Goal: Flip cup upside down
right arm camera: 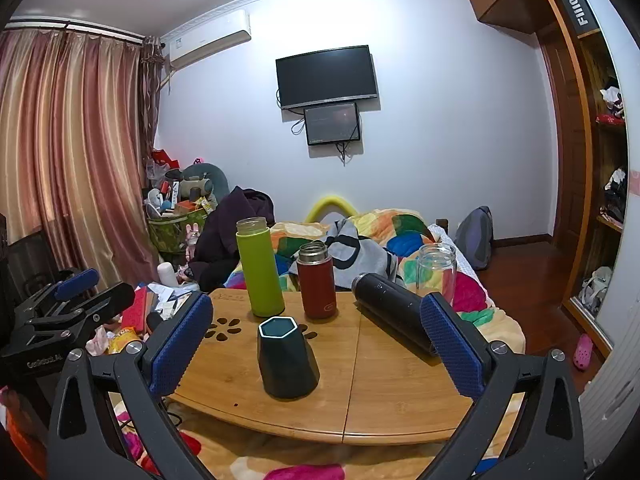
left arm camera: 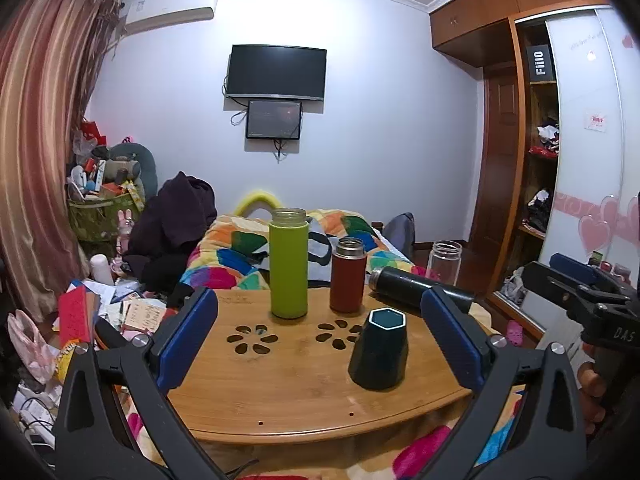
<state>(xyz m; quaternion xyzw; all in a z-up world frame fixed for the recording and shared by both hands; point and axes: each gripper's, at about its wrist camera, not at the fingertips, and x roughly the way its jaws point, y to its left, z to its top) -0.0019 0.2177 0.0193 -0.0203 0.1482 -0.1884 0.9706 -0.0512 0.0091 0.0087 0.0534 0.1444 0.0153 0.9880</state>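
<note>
A dark green hexagonal cup stands upside down on the small wooden table, its base up. It also shows in the right wrist view. My left gripper is open and empty, held back from the table's near edge, with the cup a little ahead toward its right finger. My right gripper is open and empty, with the cup ahead between its fingers and apart from them. The right gripper also shows at the right edge of the left wrist view, and the left gripper at the left edge of the right wrist view.
On the table behind the cup stand a green bottle and a red flask; a black flask lies on its side at the right. A clear glass jar stands on the colourful bedding behind. Clutter lies left of the table.
</note>
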